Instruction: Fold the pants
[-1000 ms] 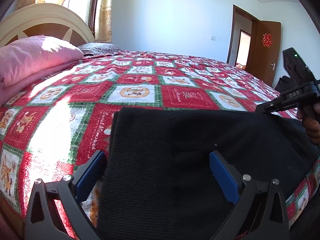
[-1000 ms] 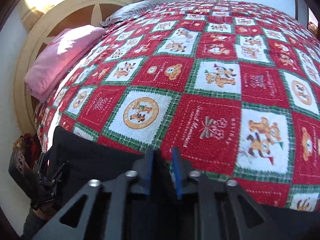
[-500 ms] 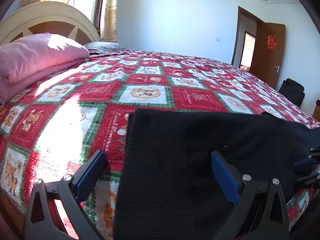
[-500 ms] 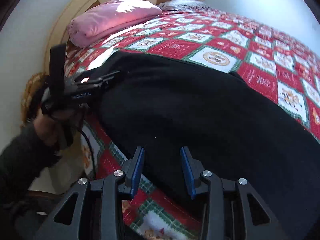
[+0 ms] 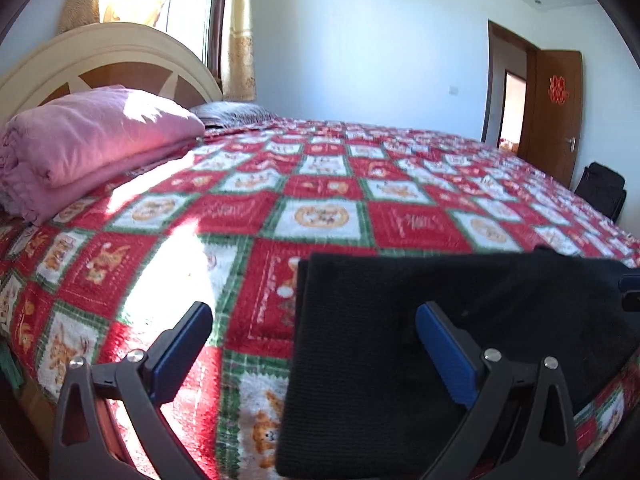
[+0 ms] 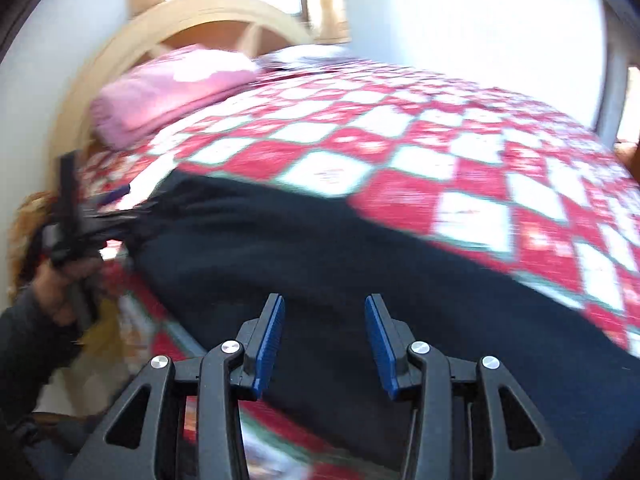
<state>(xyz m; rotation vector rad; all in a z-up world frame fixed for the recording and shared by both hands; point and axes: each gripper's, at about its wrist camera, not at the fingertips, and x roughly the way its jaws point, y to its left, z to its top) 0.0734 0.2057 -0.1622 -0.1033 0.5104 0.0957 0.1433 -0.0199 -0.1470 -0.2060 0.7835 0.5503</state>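
Black pants (image 5: 420, 344) lie folded along the near edge of a bed with a red, white and green patchwork quilt (image 5: 320, 208). My left gripper (image 5: 312, 320) is wide open and empty, hovering over the pants' left end. In the right wrist view the pants (image 6: 360, 256) stretch across the bed edge. My right gripper (image 6: 324, 312) is open and empty just above their near edge. The left gripper (image 6: 80, 220) also shows there at the far left, held in a hand by the pants' end. That view is motion blurred.
A folded pink blanket (image 5: 88, 144) lies by the cream headboard (image 5: 100, 56) at the left. A wooden door (image 5: 556, 112) stands open at the far right, with a dark bag (image 5: 600, 192) beside it. Sunlight falls on the quilt's left side.
My right gripper let go of the pants, opened, and pulled back to their near edge. My left gripper shifted left, so the pants now sit to the right in its view.
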